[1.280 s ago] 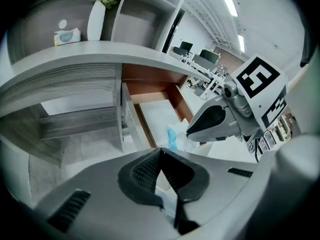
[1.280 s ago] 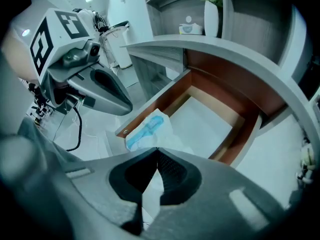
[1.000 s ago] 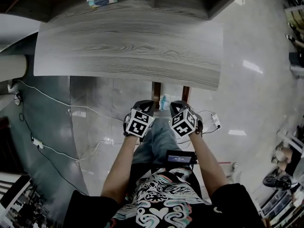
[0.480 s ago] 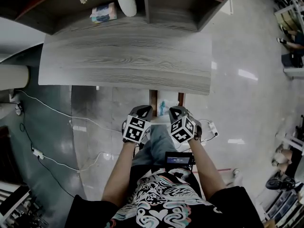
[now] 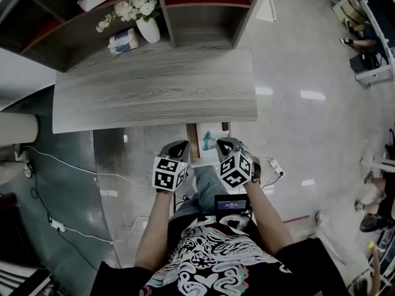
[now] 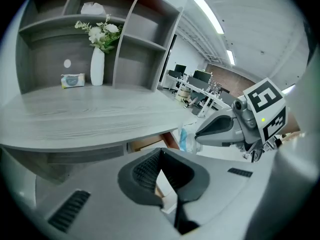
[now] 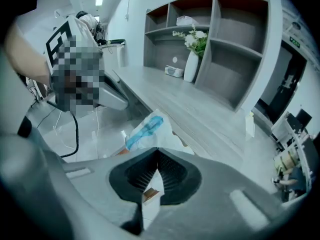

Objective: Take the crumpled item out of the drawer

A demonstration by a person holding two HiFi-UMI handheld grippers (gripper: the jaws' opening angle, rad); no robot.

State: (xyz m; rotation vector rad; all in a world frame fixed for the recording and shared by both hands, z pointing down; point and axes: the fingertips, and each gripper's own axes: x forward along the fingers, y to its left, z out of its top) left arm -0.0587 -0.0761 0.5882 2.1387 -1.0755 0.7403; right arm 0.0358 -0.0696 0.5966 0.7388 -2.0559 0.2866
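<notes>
Left tool (image 5: 179,145) and right tool (image 5: 225,144), both pressed together and empty, hang over the open drawer (image 5: 192,143) below the bench (image 5: 154,94), crumpled item (image 7: 145,130) lying just ahead, apparently awaiting pickup.

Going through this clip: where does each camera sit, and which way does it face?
Head view: on the person's head, looking steeply down at the desk; both forearms, left claw and right claw show.
Left gripper view: rides the left claw, facing the desk edge and shelves; its own shut jaws and the right claw show.
Right gripper view: rides the right claw, facing along the desk; its own shut jaws show.
Shared: all three show the vase and the crumpled bag.
</notes>
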